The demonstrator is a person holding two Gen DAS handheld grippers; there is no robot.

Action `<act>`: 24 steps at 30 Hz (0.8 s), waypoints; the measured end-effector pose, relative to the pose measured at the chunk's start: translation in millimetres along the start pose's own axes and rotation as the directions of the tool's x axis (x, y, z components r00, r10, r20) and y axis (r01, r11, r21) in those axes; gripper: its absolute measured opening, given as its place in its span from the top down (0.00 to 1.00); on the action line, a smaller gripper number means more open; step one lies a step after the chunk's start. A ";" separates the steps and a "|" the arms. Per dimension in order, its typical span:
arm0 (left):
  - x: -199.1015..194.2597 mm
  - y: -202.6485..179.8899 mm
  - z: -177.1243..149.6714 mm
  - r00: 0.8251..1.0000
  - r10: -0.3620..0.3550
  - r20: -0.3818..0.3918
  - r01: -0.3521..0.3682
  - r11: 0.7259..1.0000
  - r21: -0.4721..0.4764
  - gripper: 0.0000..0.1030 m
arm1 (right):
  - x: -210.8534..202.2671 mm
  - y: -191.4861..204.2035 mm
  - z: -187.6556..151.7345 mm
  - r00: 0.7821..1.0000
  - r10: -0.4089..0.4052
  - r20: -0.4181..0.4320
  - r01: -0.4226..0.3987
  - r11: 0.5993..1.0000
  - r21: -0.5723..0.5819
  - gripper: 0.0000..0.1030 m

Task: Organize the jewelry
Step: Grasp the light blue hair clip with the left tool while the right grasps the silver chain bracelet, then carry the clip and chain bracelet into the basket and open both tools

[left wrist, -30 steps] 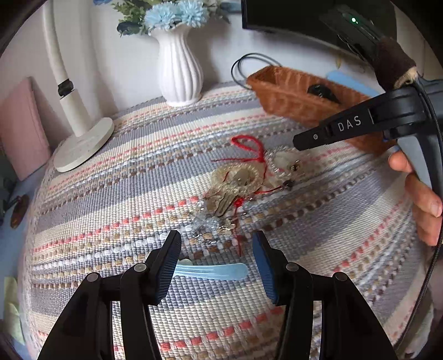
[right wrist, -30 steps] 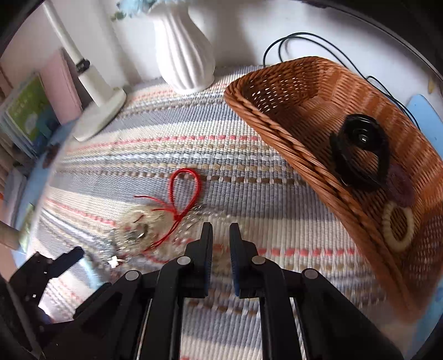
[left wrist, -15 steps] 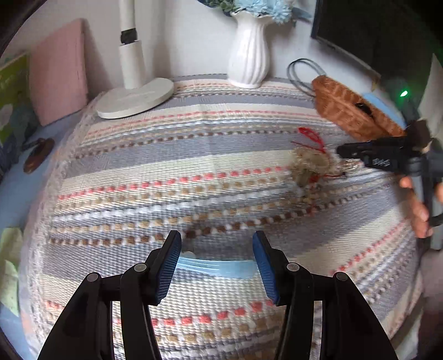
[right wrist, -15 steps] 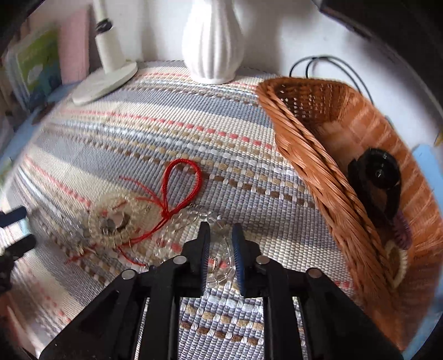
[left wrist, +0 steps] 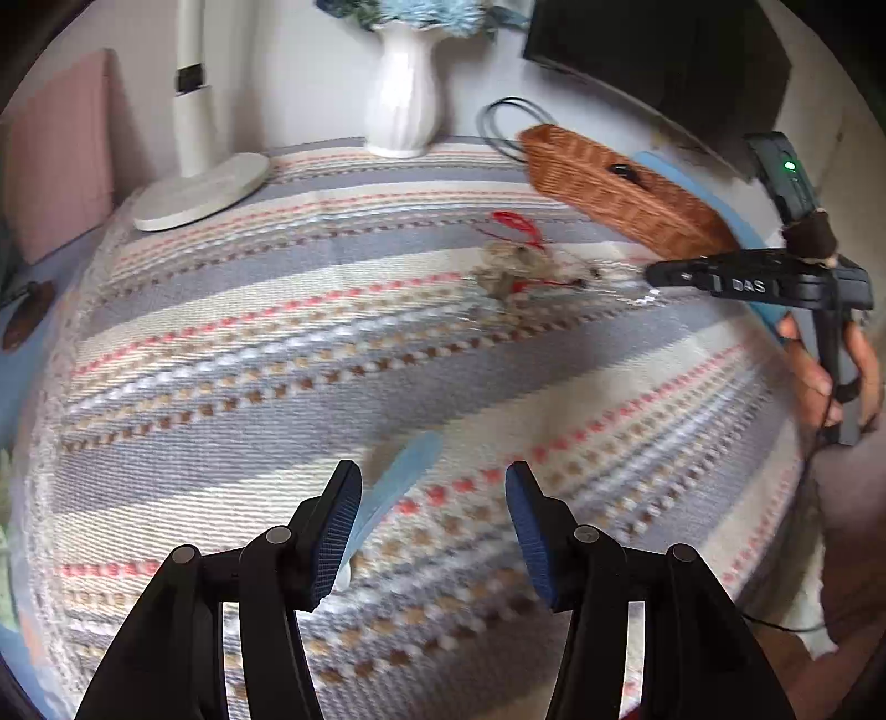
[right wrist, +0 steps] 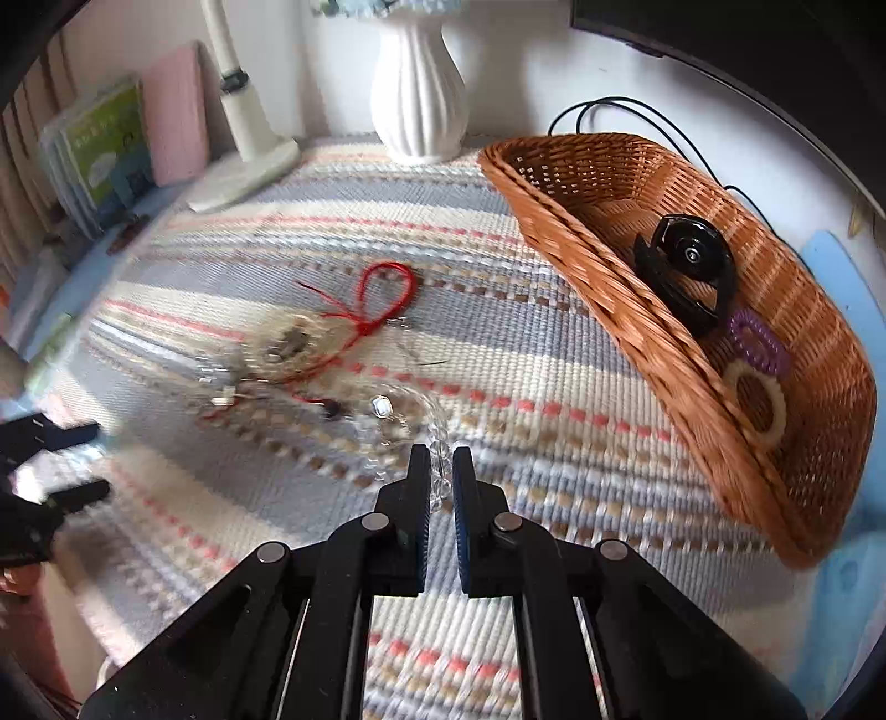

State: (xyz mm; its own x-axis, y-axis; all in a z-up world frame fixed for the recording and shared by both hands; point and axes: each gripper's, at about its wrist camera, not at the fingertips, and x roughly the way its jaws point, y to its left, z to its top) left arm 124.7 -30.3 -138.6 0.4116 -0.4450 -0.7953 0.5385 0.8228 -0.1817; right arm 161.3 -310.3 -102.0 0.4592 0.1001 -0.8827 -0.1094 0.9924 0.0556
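A tangle of jewelry lies on the striped cloth: a red cord loop, a pale round pendant and a clear bead bracelet. My right gripper is shut on the clear bead bracelet, low over the cloth. The wicker basket to its right holds a black clip, a purple ring and a cream ring. My left gripper is open over a light blue hair clip, not touching it. The jewelry pile, the basket and my right gripper show far right there.
A white ribbed vase and a white lamp base stand at the back. A pink book and green booklets lean at the left. A black cable runs behind the basket. A dark monitor hangs above.
My left gripper drew back from the jewelry pile and turned; the blue clip now lies slanted between its fingers. My right gripper closed on the clear bead bracelet and moved toward the basket side.
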 end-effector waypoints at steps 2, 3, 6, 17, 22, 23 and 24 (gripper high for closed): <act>-3.1 -3.6 -1.0 1.000 -0.017 0.008 0.017 1.000 0.015 0.46 | -14.1 0.4 -2.9 0.999 0.032 0.025 -0.032 0.999 0.011 0.91; -4.4 -5.9 -2.0 1.000 0.012 0.011 -0.012 1.000 0.022 0.46 | -20.6 1.2 -3.8 0.999 0.030 0.038 -0.031 0.999 0.011 0.91; -3.7 -4.4 -4.0 0.998 0.070 0.008 -0.070 0.997 0.024 0.46 | -36.0 4.7 -6.9 0.997 0.028 0.067 -0.029 1.000 0.004 0.91; 7.9 1.7 1.0 0.998 0.055 -0.001 -0.054 0.992 0.113 0.90 | -72.8 1.7 -5.1 0.985 0.120 0.124 -0.127 0.991 0.047 0.91; -2.1 1.2 14.6 0.998 -0.009 0.065 0.005 0.999 0.052 0.90 | -88.1 -0.6 -7.9 0.968 0.205 0.144 -0.215 0.975 0.060 0.91; -3.4 0.1 17.6 0.997 -0.015 0.074 0.011 0.999 0.049 0.90 | -88.5 -0.1 -9.3 0.970 0.201 0.140 -0.212 0.975 0.065 0.91; -5.5 -1.7 21.4 0.996 -0.020 0.082 0.016 0.999 0.047 0.90 | -88.5 0.0 -10.1 0.970 0.201 0.137 -0.211 0.975 0.067 0.91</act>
State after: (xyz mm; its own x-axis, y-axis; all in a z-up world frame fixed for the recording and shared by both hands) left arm 137.3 -36.8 -121.5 0.4601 -0.4887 -0.7412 0.5787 0.7982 -0.1671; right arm 111.8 -319.9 -28.6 0.5444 0.3061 -0.7810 -0.1444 0.9514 0.2722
